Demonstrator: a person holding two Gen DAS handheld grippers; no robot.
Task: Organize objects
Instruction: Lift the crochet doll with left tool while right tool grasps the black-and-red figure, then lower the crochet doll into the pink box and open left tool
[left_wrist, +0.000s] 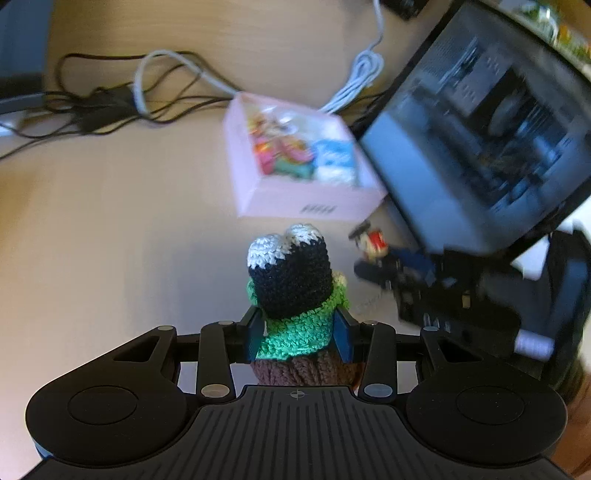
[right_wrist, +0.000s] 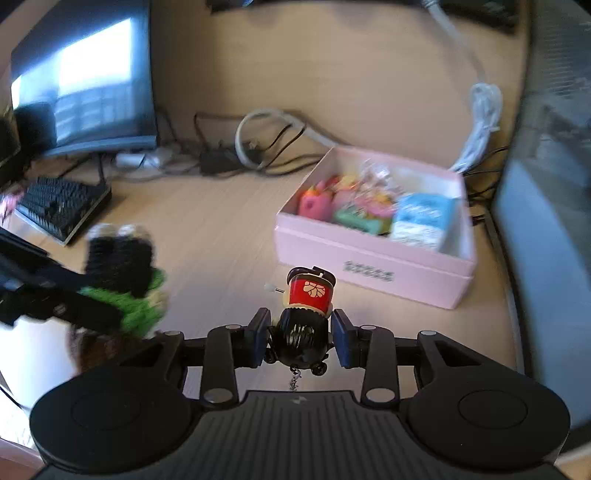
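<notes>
My left gripper is shut on a crocheted toy with a black top, white tips, a green middle and a brown base, held above the desk. My right gripper is shut on a small wind-up figure with a black body and a red top. A pink open box holding colourful small toys and a blue packet lies ahead; it also shows in the right wrist view. The right gripper with its figure shows in the left wrist view, and the crocheted toy shows at the left of the right wrist view.
A wooden desk carries tangled black and white cables behind the box. A monitor stands right of the box. Another monitor and a black keyboard are at the left of the right wrist view.
</notes>
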